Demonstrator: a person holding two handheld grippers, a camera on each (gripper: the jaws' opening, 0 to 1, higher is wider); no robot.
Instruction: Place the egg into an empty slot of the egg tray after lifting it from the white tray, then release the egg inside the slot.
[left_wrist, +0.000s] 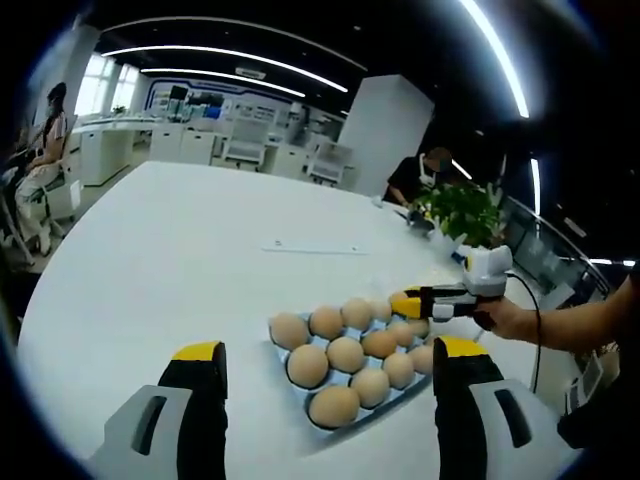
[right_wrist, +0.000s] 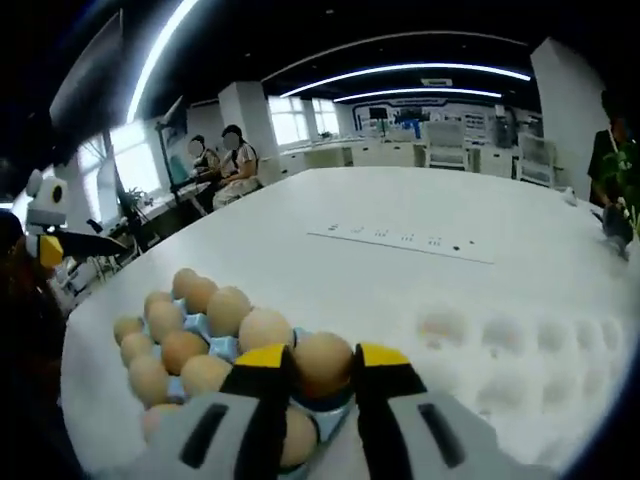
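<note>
The egg (right_wrist: 322, 362) sits at the near edge of the full tray (right_wrist: 225, 345), in the row closest to the right gripper view. The right gripper (right_wrist: 322, 358) has one yellow tip on each side of it, and the tips look pressed against the shell, so it is pinching the egg. I cannot tell if the egg has left its cup yet.

To do this step well, squeeze just enough to hold it, because the shell can crack. Lift straight up so it does not bump the eggs beside it. Then carry it to the right, to the pale empty tray (right_wrist: 520, 335) with round hollows, which lies just beside the full one on the table (right_wrist: 400, 280). Lower it into a hollow before letting go.

The left gripper (left_wrist: 330, 350) is spread wide and holds nothing. It hangs over the table by the near edge of the full tray.
</note>
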